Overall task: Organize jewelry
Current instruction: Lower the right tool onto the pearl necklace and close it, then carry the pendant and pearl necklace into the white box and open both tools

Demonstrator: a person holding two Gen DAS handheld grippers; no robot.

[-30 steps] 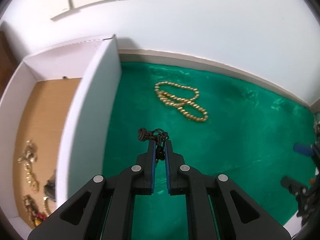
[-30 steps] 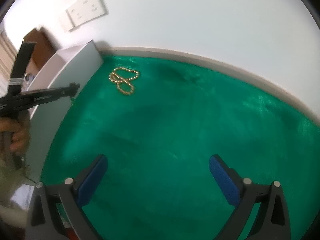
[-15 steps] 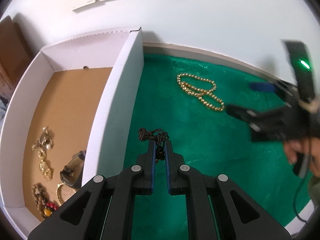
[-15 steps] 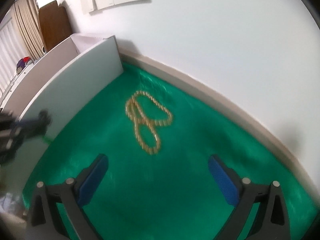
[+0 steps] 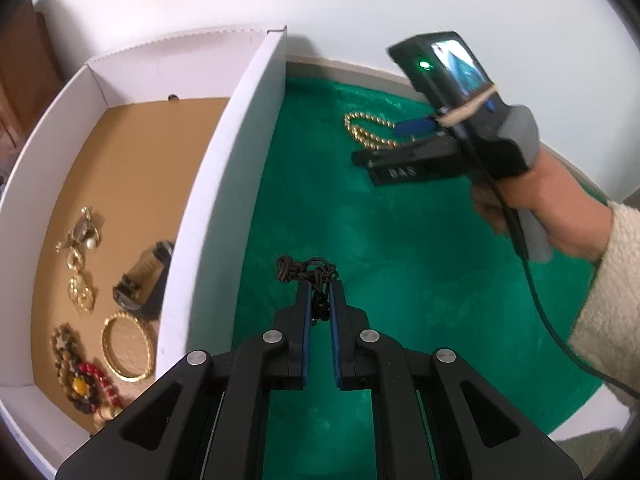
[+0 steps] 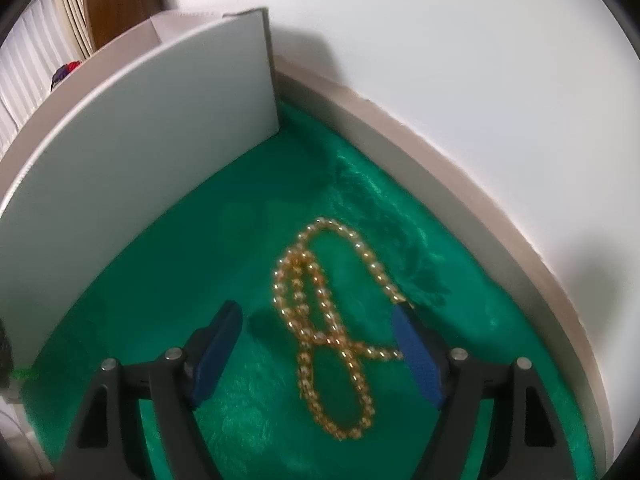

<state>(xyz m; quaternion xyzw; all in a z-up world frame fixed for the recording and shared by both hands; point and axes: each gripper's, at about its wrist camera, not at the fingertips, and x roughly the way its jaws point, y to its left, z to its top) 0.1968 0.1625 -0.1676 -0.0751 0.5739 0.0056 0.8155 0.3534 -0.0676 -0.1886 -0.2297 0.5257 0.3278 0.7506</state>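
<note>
Two grippers: right gripper, jaws wide, straddles the gold bead necklace running up-frame; left gripper pinches a dark knotted cord, white cardboard box at frame left.

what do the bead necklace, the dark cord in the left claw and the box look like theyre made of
Bead necklace: round, glossy gold beads with bright glints, probably metal or coated plastic; the look cannot settle which.
Dark cord: matte, knotted and twisted, likely braided thread or string, pinched in the left claw.
Box: flat white walls, matte, with a plain brown floor, which looks like cardboard.
</note>
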